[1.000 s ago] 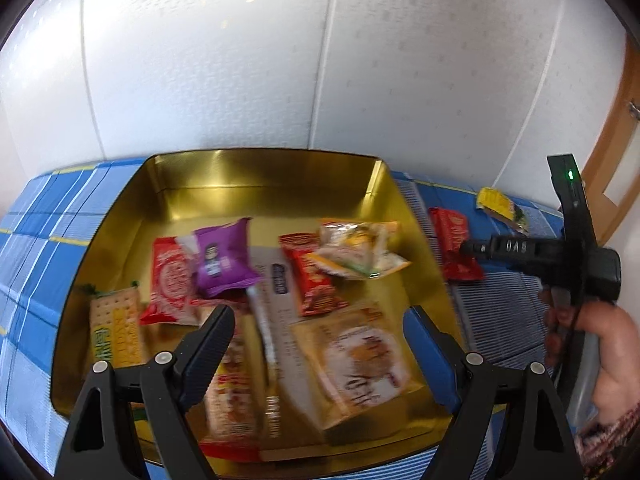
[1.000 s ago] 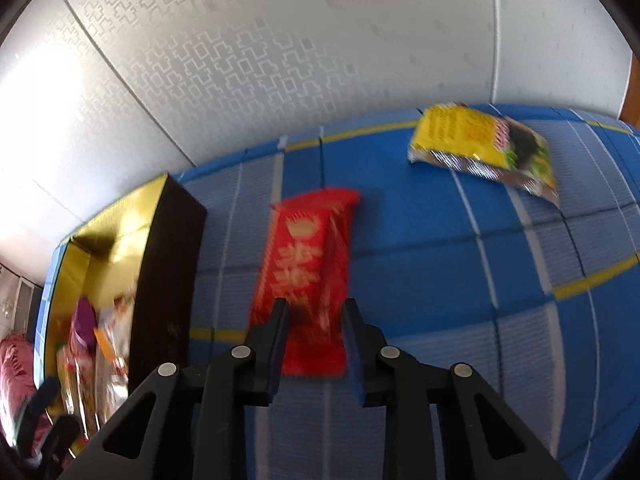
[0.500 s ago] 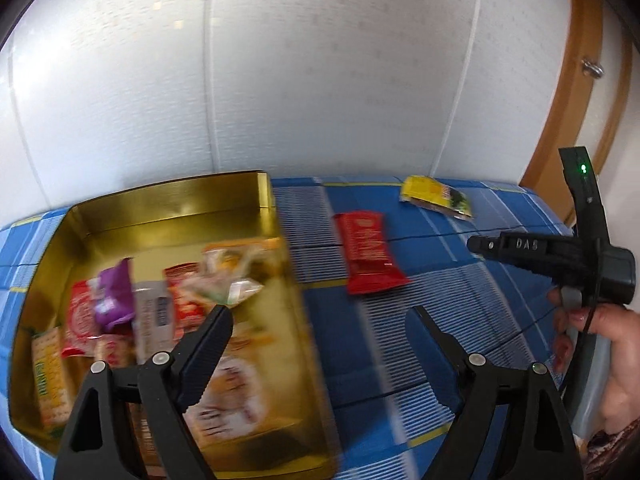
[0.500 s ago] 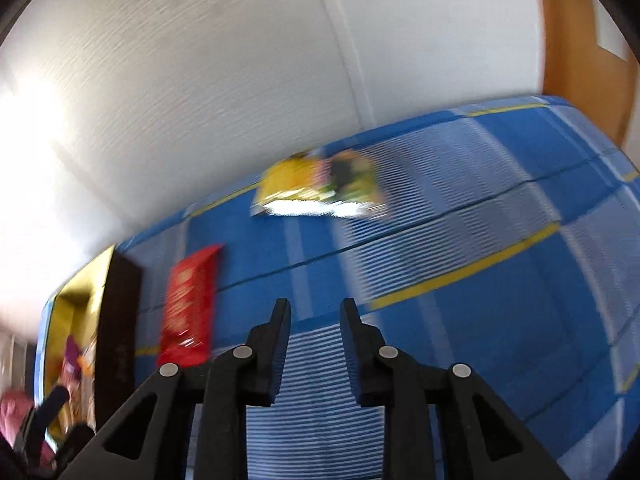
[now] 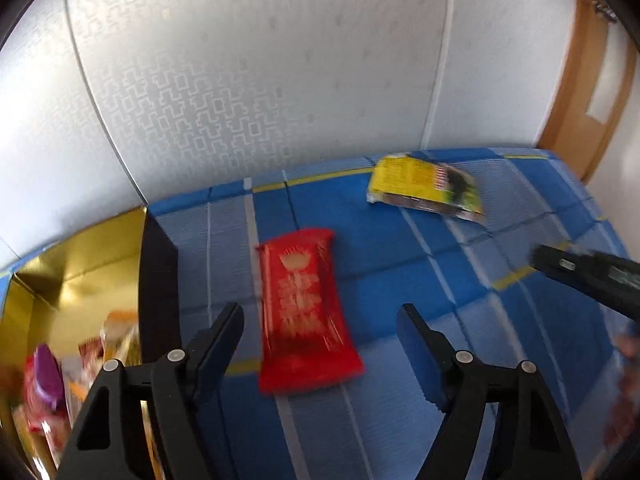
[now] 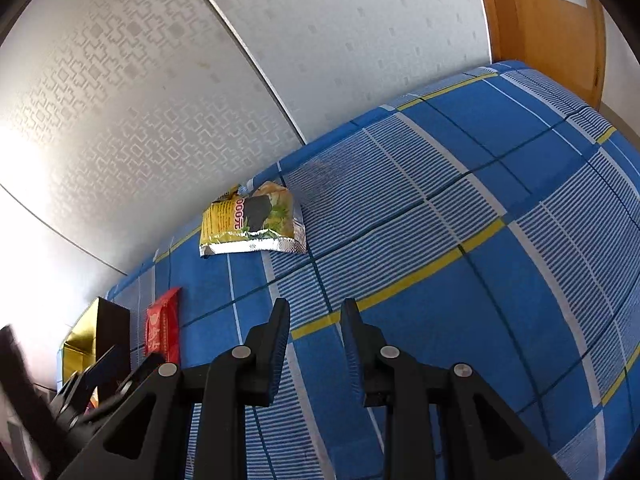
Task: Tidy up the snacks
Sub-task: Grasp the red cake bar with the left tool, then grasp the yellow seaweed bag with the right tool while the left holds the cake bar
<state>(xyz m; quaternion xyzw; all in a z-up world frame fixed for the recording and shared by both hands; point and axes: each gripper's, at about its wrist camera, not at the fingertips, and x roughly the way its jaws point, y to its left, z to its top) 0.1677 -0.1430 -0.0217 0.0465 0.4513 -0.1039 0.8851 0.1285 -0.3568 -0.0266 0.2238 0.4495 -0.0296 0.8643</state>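
Observation:
A red snack packet (image 5: 306, 312) lies flat on the blue checked cloth, right of the gold tin (image 5: 76, 256) that holds several snacks. My left gripper (image 5: 320, 332) is open and empty, its jaws either side of the red packet's near end, above it. A yellow packet (image 5: 424, 186) lies further back near the wall. In the right wrist view the yellow packet (image 6: 252, 220) is ahead and left of my right gripper (image 6: 315, 320), which is open with a narrow gap and empty above the cloth. The red packet (image 6: 163, 326) and tin (image 6: 82, 346) show far left.
The blue checked cloth (image 6: 480, 260) covers the whole surface up to a white patterned wall. A wooden door (image 6: 540, 16) stands at the far right. The right gripper's body (image 5: 592, 276) shows at the right edge of the left wrist view.
My left gripper has swung right from over the tin to over the red packet. My right gripper has moved right, away from the red packet, toward the yellow packet.

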